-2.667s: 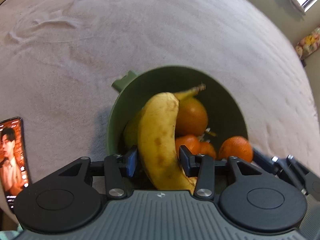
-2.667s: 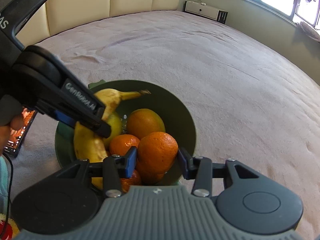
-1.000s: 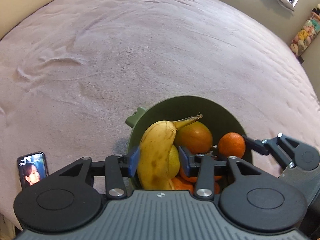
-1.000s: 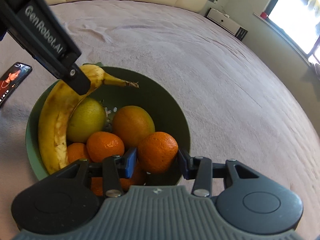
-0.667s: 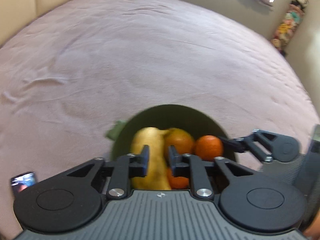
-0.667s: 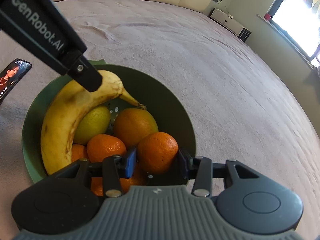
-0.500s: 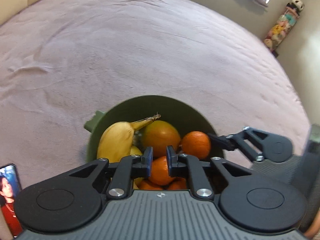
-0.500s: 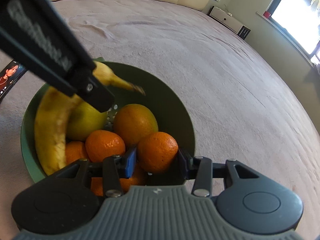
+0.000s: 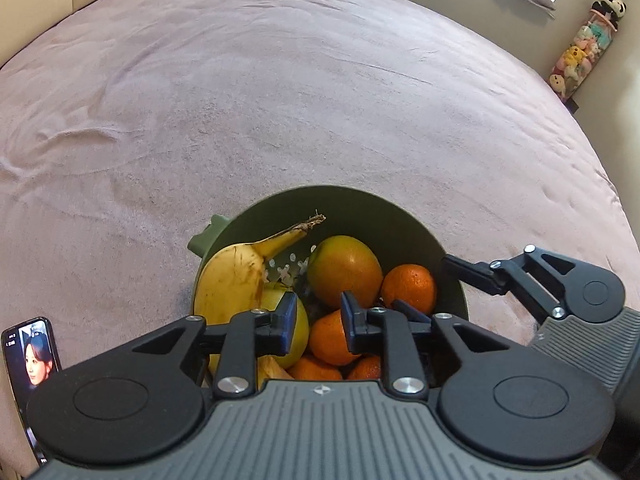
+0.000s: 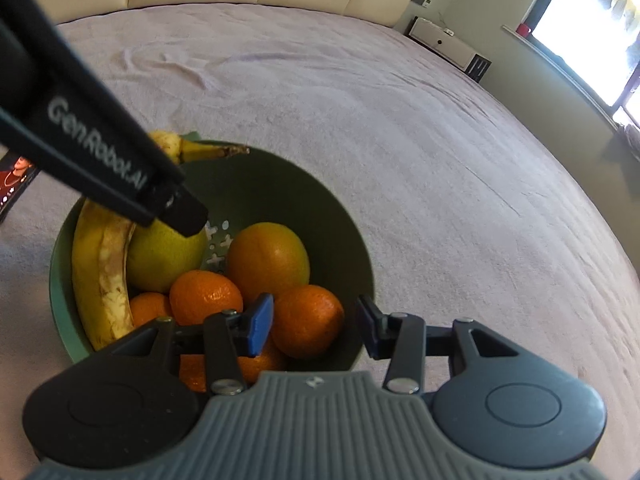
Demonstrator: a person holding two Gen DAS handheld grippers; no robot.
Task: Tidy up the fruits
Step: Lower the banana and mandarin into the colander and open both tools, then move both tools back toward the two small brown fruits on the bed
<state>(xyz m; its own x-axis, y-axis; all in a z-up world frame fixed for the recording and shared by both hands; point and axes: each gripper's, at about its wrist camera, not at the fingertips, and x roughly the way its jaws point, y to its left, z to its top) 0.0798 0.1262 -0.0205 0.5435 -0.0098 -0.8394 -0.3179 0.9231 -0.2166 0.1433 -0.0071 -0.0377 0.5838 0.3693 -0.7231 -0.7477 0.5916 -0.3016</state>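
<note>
Placing step: right gripper [image 10: 316,328], jaws slackening around a mandarin [image 10: 308,320] at the bowl's [image 10: 344,232] five o'clock; left gripper [image 9: 318,320] closed, empty — next, withdraw.

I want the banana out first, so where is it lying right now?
The banana lies along the left inside wall of the green bowl in the right wrist view, curved around the yellow-green fruit, its stem pointing over the far rim.

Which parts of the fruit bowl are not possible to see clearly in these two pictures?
- Left wrist view: the bowl's near rim and lowest mandarins, behind the left gripper.
- Right wrist view: most of the banana's upper part, behind the left gripper's arm.
- Both views: the phone, cut by the edge.
</note>
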